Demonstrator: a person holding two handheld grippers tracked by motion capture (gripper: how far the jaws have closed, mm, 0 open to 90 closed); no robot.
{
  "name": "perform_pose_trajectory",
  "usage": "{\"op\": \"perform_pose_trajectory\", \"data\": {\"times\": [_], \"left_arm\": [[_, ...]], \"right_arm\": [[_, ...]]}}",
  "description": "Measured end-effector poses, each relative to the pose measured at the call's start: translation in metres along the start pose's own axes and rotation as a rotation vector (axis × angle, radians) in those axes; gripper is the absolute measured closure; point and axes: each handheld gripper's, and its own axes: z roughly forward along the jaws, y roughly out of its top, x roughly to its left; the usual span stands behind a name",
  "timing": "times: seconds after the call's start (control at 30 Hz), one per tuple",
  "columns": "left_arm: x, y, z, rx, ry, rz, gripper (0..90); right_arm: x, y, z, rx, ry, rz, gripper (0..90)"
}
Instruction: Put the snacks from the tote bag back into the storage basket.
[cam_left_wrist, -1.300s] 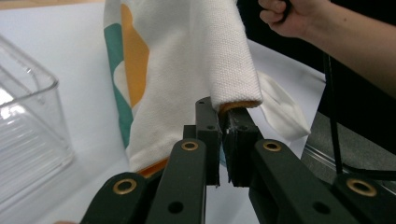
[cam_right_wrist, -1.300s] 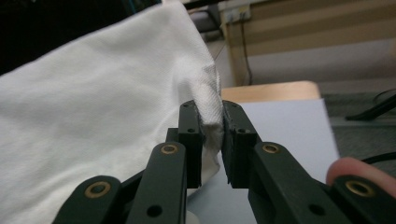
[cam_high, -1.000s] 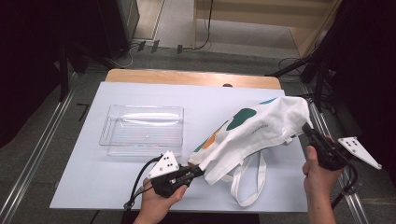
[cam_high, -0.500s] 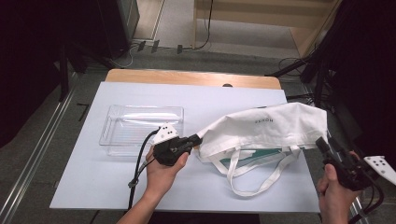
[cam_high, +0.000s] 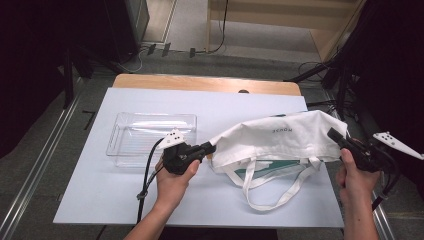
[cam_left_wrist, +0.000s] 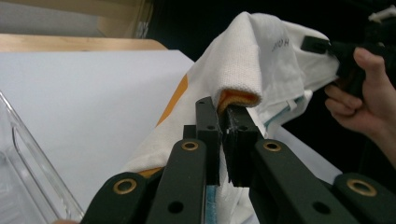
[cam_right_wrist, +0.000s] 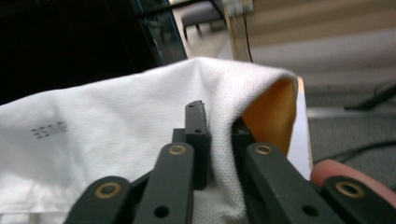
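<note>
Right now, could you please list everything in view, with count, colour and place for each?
tote bag: one, white with small dark lettering, orange inside, stretched between the two grippers over the right half of the table
bag straps: two, white, looping toward the near edge
bin: one, clear plastic, left of the bag
table: one, pale blue-white top, wooden far edge
left gripper: one, black, shut on the bag's left end
right gripper: one, black, jaws just closed on the bag's right end
hands: two, one behind each gripper
</note>
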Motion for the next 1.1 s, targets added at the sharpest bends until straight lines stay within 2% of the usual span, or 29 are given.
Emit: {"op": "perform_pose_trajectory", "data": {"times": [0.03,0.1,0.17,0.2,0.23,0.27,0.33,0.4,0.43,0.47,0.5,0.53,0.57,0.6,0.63,0.67,0.7,0.73,0.77,0.83,0.87,0.93,0.97,1.0,1.03,1.07,1.1], "left_arm": [[0.0,0.002,0.001,-0.011,0.002,-0.003,87.5],[0.002,0.012,0.001,-0.035,-0.004,-0.019,87.6],[0.003,0.024,0.001,-0.057,0.001,-0.013,87.6],[0.003,0.024,0.001,-0.057,0.001,-0.013,87.6],[0.004,0.031,0.001,-0.069,0.002,-0.012,87.6],[0.005,0.035,0.001,-0.078,0.003,-0.019,87.6],[0.009,0.044,0.003,-0.094,0.008,-0.02,87.6],[0.014,0.05,0.007,-0.1,0.042,-0.018,87.5],[0.016,0.051,0.011,-0.098,0.064,-0.016,87.4],[0.018,0.052,0.014,-0.094,0.092,-0.01,87.4],[0.021,0.052,0.019,-0.084,0.125,-0.013,87.2],[0.025,0.049,0.025,-0.055,0.16,-0.024,87.0],[0.025,0.049,0.025,-0.055,0.16,-0.024,86.6],[0.028,0.047,0.027,-0.04,0.167,-0.03,86.6],[0.032,0.044,0.028,-0.032,0.18,-0.058,81.5],[0.032,0.044,0.028,-0.032,0.18,-0.058,73.2],[0.034,0.042,0.025,-0.048,0.191,-0.081,73.2],[0.034,0.041,0.022,-0.058,0.2,-0.092,55.6],[0.032,0.039,0.02,-0.071,0.223,-0.096,45.5],[0.026,0.033,0.014,-0.086,0.247,-0.07,33.8],[0.022,0.028,0.011,-0.086,0.257,-0.052,31.2],[0.007,0.008,0.008,-0.065,0.251,0.001,30.3],[0.007,0.008,0.008,-0.065,0.251,0.001,30.7],[0.001,0.0,0.008,-0.052,0.249,0.016,30.7],[-0.008,-0.016,0.011,-0.022,0.247,0.048,32.8],[-0.008,-0.016,0.011,-0.022,0.247,0.048,33.5],[-0.011,-0.024,0.013,-0.003,0.25,0.055,33.5]], "right_arm": [[0.0,0.0,0.0,0.0,0.0,0.0,86.6],[0.005,-0.004,-0.011,-0.06,0.014,-0.031,87.1],[0.016,-0.006,-0.026,-0.118,0.037,-0.071,87.1],[0.016,-0.006,-0.026,-0.118,0.037,-0.071,87.1],[0.023,-0.005,-0.035,-0.149,0.049,-0.097,86.9],[0.023,-0.005,-0.035,-0.149,0.049,-0.097,86.9],[0.029,-0.005,-0.043,-0.184,0.067,-0.089,86.8],[0.033,-0.006,-0.048,-0.218,0.088,-0.081,86.4],[0.035,-0.009,-0.048,-0.225,0.1,-0.062,85.7],[0.035,-0.009,-0.048,-0.225,0.1,-0.062,85.7],[0.037,-0.018,-0.038,-0.184,0.058,-0.06,84.9],[0.036,-0.022,-0.034,-0.161,0.035,-0.058,84.4],[0.036,-0.022,-0.034,-0.161,0.035,-0.058,84.4],[0.035,-0.027,-0.027,-0.136,0.002,-0.054,83.8],[0.033,-0.037,-0.019,-0.121,-0.028,-0.038,81.9],[0.033,-0.037,-0.019,-0.121,-0.028,-0.038,81.9],[0.032,-0.04,-0.017,-0.12,-0.028,-0.027,80.6],[0.03,-0.043,-0.015,-0.118,-0.034,-0.016,79.4],[0.03,-0.044,-0.015,-0.12,-0.039,-0.009,79.8],[0.03,-0.045,-0.013,-0.12,-0.059,-0.021,80.2],[0.031,-0.044,-0.012,-0.117,-0.075,-0.023,80.1],[0.032,-0.043,-0.011,-0.122,-0.086,-0.025,79.1],[0.032,-0.043,-0.011,-0.123,-0.089,-0.022,78.2],[0.032,-0.043,-0.011,-0.123,-0.089,-0.022,78.2],[0.033,-0.043,-0.01,-0.126,-0.093,-0.024,76.1],[0.033,-0.043,-0.011,-0.126,-0.098,-0.024,75.3],[0.033,-0.043,-0.011,-0.126,-0.098,-0.024,75.3]]}}
